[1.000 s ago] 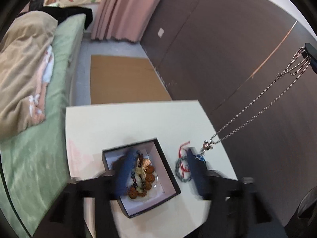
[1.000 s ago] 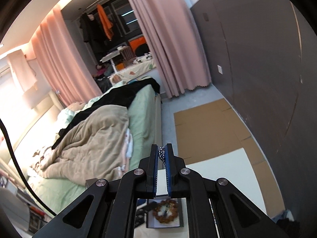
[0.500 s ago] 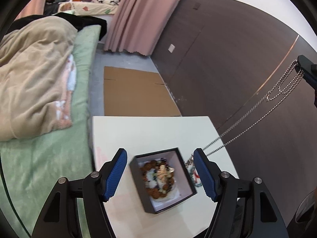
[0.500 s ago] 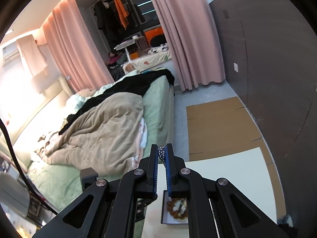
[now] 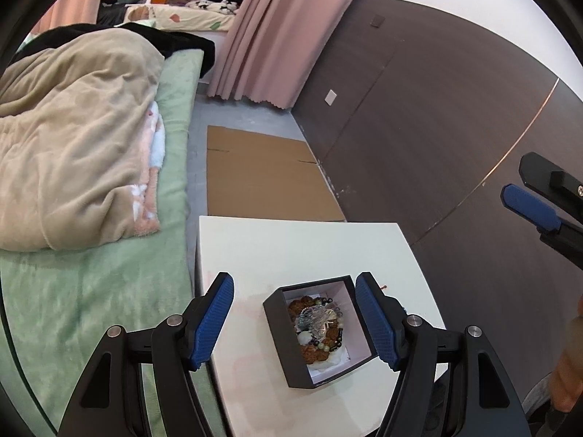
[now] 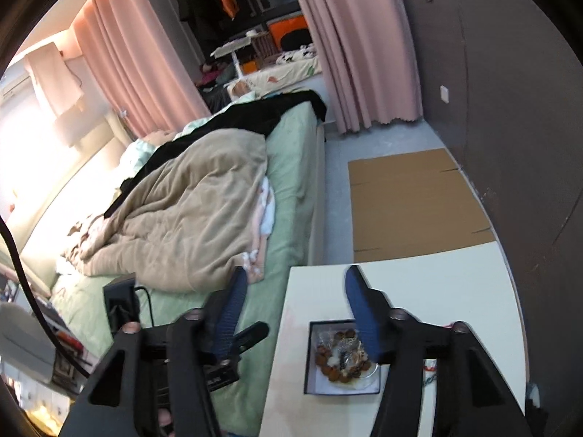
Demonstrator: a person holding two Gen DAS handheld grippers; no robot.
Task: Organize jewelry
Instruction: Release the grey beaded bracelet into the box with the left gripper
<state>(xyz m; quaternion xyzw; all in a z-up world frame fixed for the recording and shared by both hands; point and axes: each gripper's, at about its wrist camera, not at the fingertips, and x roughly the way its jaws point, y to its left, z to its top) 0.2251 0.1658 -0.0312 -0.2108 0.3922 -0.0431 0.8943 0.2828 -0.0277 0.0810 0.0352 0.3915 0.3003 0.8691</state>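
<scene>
1. The jewelry [image 5: 320, 322] lay heaped inside the black box [image 5: 288, 360], which sat on the white table [image 5: 291, 247] near its front edge. The heap comprised a silver chain on top of brown and pale bead bracelets.
2. Handling judgement: the chain was light, limp and slippery; it would sag and tangle with the beads if pulled by one strand. The bead bracelets appeared firmer, but their cord could stretch or snag.
3. Recommended hold: pinch a gathered bunch of chain links, or a single large bead, from above. Avoid scraping the box's white lining.
4. The box looked like light, stiff card. It would probably slide on the smooth table if nudged; steady it by its outer walls.
5. The left gripper [image 5: 302, 317] hung above the box, its jaws spread apart to either side of the box, holding nothing.
6. The right gripper [image 6: 295, 317] was above the table, its jaws opening with nothing between them; the box showed beneath its right finger.
7. A red-corded piece [image 6: 430, 366] lay on the table just right of the box, mostly hidden.
8. A green bed [image 5: 91, 291] with a beige blanket [image 5: 80, 145] stood beside the table.
</scene>
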